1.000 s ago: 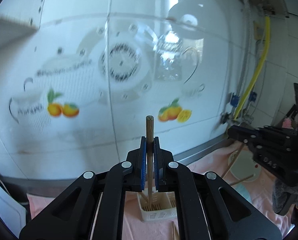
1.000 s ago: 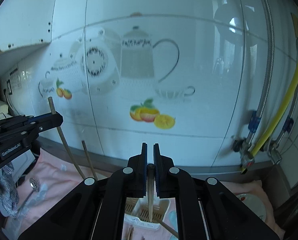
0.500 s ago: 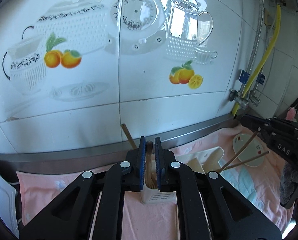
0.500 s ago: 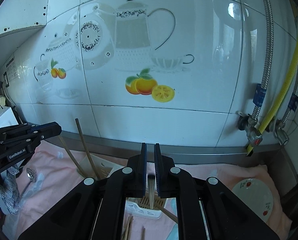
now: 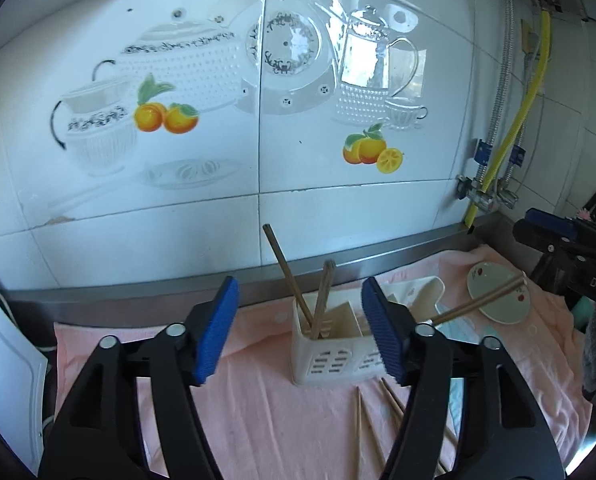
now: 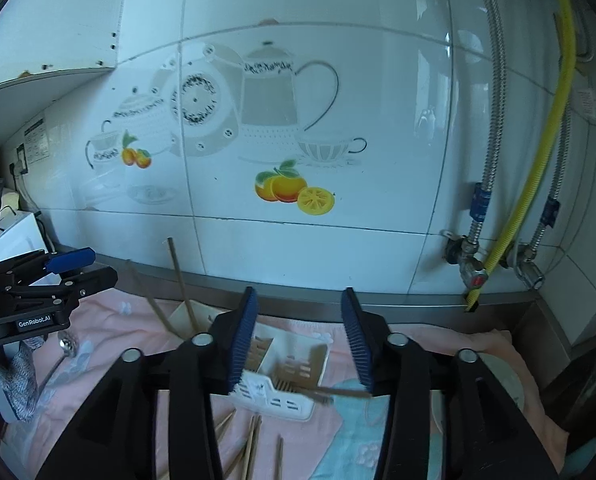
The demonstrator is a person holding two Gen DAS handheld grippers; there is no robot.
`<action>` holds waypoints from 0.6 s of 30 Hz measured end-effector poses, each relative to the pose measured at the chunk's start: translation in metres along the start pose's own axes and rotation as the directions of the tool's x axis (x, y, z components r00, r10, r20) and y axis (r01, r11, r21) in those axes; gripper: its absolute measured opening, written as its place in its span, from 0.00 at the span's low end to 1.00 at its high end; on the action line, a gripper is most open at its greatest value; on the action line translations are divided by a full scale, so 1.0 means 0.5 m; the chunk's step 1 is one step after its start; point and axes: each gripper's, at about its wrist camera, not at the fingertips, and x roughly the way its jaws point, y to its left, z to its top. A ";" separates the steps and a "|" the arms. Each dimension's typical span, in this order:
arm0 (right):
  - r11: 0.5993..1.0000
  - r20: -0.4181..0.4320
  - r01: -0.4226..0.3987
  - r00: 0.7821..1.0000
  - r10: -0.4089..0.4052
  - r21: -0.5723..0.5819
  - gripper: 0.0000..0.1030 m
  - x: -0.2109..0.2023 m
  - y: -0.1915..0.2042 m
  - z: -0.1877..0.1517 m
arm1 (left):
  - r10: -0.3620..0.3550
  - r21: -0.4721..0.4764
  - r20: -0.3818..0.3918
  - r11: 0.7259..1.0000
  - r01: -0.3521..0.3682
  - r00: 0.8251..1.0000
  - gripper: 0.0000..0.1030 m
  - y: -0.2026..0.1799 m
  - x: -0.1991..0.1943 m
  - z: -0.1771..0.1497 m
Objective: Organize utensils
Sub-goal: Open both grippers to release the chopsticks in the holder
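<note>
A white slotted utensil holder [image 5: 330, 354] stands on the pink cloth [image 5: 257, 400]. My left gripper [image 5: 298, 336] is just in front of it, jaws opening, nothing pressed between the blue pads [image 5: 217, 332]. Two brown chopsticks [image 5: 322, 300] stand free in the holder, and a third chopstick [image 5: 478, 300] leans out to the right. In the right wrist view my right gripper [image 6: 300, 344] hangs over the holder [image 6: 285, 376], jaws opening. A blurred chopstick [image 6: 330, 392] lies loose across the holder's edge below the pads. Several loose chopsticks [image 6: 249, 440] lie on the cloth in front.
A tiled wall with a steel ledge [image 5: 338, 268] runs close behind the holder. A small white plate [image 5: 498, 292] sits at the right, a metal spoon [image 6: 65, 344] at the left. Pipes and a yellow hose [image 6: 538, 160] stand in the right corner. A light blue cloth [image 6: 358, 432] lies under the holder's right side.
Both grippers were shut on a chopstick each; both have sunk towards the holder and let go. The left chopstick now stands in the holder, and the right one has dropped across it.
</note>
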 end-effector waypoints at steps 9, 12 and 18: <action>1.000 0.008 -0.026 1.000 0.026 0.012 0.54 -0.092 0.019 -0.088 | 0.026 -0.010 0.042 1.000 -0.026 0.999 0.91 -0.002 -0.094 -0.070; 1.000 0.000 -0.023 1.000 0.023 0.009 0.54 -0.112 0.026 -0.132 | 0.040 -0.003 0.054 0.999 -0.040 0.998 0.94 -0.005 -0.122 -0.100; 1.000 -0.037 -0.027 0.999 0.027 0.017 0.56 -0.132 0.043 -0.229 | 0.048 -0.002 0.063 0.999 -0.048 0.997 0.95 -0.013 -0.156 -0.167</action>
